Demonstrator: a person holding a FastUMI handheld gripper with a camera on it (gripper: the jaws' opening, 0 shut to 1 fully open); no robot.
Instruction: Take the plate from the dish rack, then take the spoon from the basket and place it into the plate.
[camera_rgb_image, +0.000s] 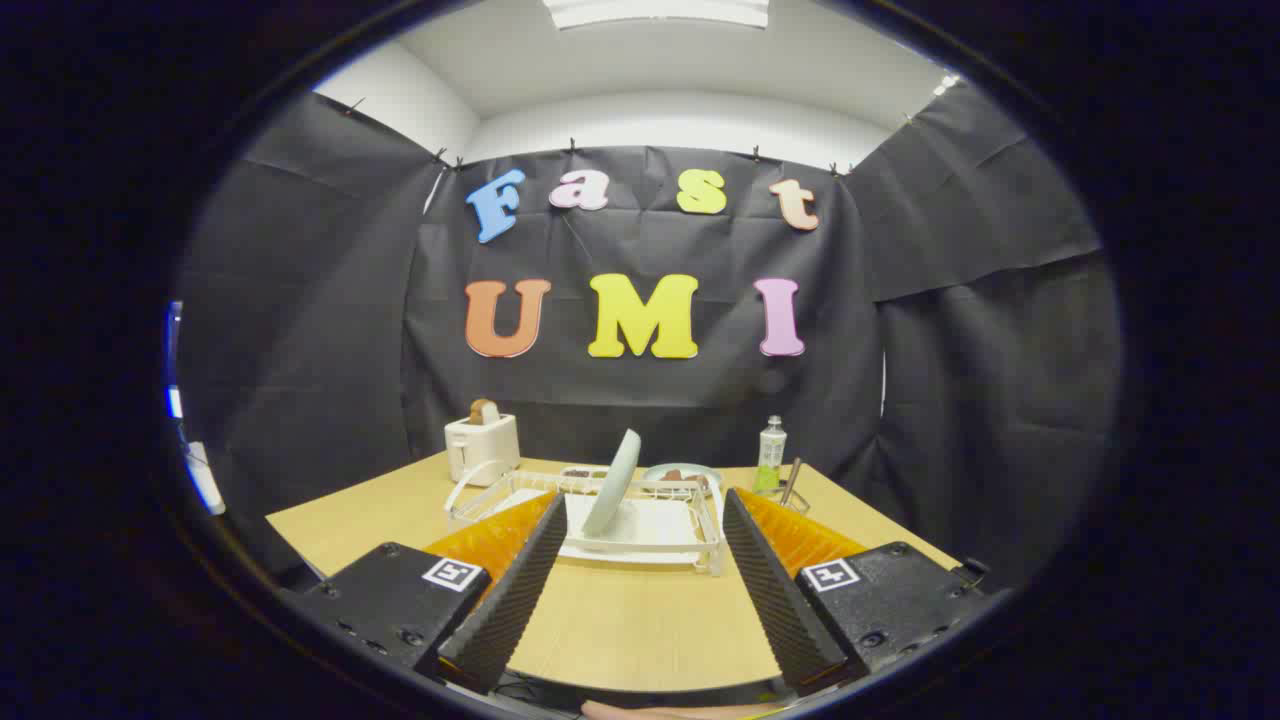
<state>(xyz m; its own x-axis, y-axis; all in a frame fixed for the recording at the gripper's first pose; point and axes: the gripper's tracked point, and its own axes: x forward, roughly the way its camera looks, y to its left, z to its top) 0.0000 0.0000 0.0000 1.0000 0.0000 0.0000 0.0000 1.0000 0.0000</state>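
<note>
1. Looking along the hand-held gripper (640, 495), we see its two fingers spread wide apart, released, with nothing between them but bare table (640, 620).
2. We find the dish rack (650, 525), a white wire frame on a white tray, just ahead of the fingertips and lying in the gap between them.
3. We see the plate (612, 482), pale green, standing on edge in the rack and tilted a little, its rim rising above the wire frame.
4. We make out a slim utensil handle (791, 482) leaning upright in a small wire basket (782, 497) beyond the right finger, just beside the rack; we take it for the spoon, though its bowl is too small to tell.
5. We note a clear bottle (770, 455) with a green label standing near the basket, close to the far edge of the table.
6. We see a second, shallow dish (681, 473) behind the rack with something brown on it; we cannot tell what.
7. We see a white toaster (482, 447) at the far left of the table, with a brown slice sticking out of its top.
8. We see the table's light wood surface running from under the fingers up to the booth's black cloth wall.
</note>
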